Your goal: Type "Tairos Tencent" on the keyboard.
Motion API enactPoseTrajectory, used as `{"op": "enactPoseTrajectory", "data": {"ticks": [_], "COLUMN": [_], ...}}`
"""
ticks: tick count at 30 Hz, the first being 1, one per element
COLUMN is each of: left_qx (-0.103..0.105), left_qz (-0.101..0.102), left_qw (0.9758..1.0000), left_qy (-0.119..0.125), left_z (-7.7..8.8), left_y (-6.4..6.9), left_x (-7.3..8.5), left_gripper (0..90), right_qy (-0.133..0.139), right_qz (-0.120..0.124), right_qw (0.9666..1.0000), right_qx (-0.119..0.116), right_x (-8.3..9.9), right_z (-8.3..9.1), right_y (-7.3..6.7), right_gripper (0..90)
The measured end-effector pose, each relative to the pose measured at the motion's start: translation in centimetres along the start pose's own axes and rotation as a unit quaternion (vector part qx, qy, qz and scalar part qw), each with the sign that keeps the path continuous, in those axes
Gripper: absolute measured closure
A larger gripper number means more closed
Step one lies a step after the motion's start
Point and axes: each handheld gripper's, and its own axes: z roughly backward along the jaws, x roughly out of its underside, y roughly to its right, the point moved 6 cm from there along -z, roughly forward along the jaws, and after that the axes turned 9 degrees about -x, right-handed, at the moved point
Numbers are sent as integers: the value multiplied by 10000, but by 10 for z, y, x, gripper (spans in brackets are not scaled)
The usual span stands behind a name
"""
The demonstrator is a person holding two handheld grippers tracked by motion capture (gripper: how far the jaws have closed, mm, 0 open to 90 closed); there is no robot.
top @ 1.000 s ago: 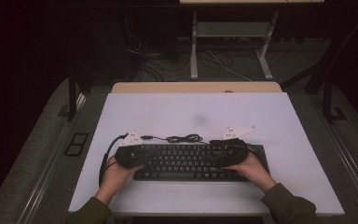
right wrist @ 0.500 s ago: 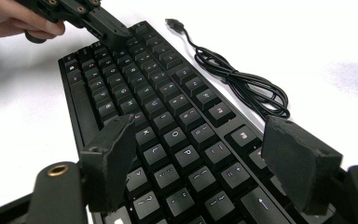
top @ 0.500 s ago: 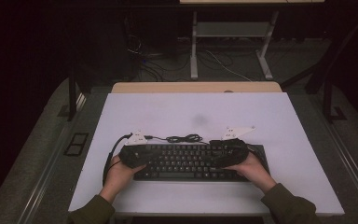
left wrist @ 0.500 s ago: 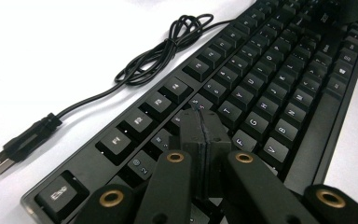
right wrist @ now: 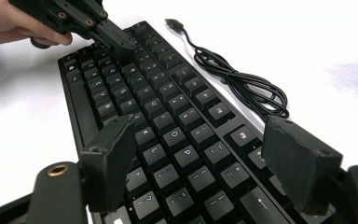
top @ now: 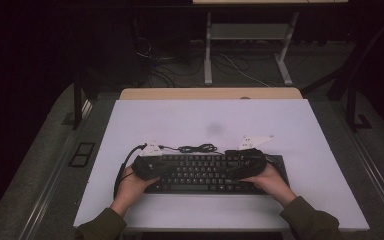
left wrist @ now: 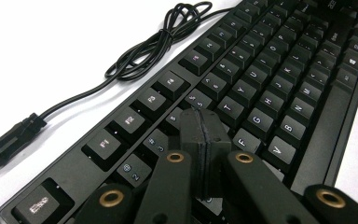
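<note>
Black keyboard (top: 207,172) lay flat near the front edge of the white counter (top: 180,120), its bundled cable (top: 196,148) just behind. Left tool (left wrist: 204,123) closed tight, nothing held, tip down over the left-hand letter keys. Right tool (right wrist: 205,144) spread wide above the right-hand keys, nothing gripped. Left tool (right wrist: 116,39) also seen at the keyboard's far end, held in a hand (right wrist: 14,21).
</note>
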Motion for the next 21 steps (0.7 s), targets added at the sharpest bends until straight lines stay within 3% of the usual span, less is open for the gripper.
{"op": "enactPoseTrajectory", "data": {"ticks": [21], "left_qx": [2], "left_qz": [2], "left_qw": [10000], "left_qy": [-58], "left_z": [-2], "left_y": [0], "left_x": [2], "left_gripper": [893], "right_qy": [5], "right_qz": [-18], "right_qw": [10000], "right_qx": [-6], "right_x": [0], "right_z": [1], "right_y": [0], "right_gripper": [256]}}
